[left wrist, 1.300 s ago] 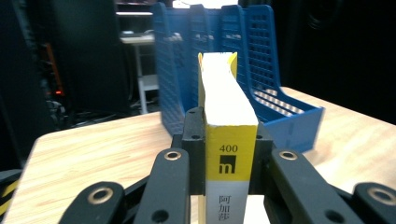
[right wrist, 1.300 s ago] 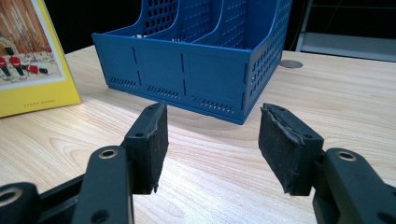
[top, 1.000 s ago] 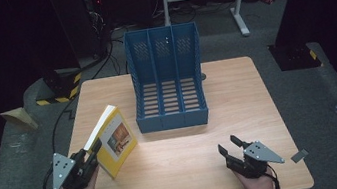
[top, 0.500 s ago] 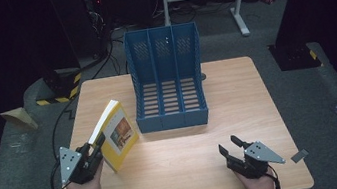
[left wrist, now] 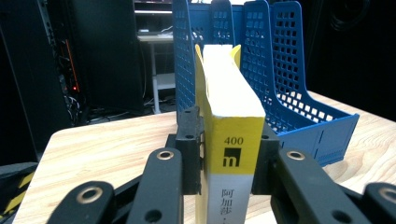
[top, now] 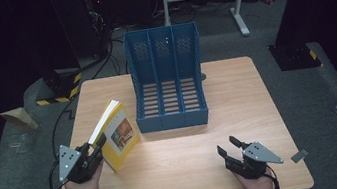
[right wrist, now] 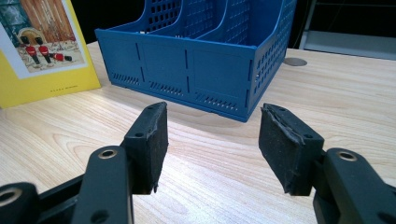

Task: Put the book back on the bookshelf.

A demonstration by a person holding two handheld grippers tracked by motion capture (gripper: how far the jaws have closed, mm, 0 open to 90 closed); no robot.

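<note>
My left jaws point(left wrist: 224, 163) have just been easing open, though their pads still flank the yellow book's point(left wrist: 229, 140) spine at lower centre; let go further and it could topple on the table point(top: 174, 149). My right jaws point(right wrist: 212, 144) stand open, empty. The high view shows the book's cover tilted, lower left of the blue file rack point(top: 167, 82), whereas my left gripper view gives the spine alone.
</note>
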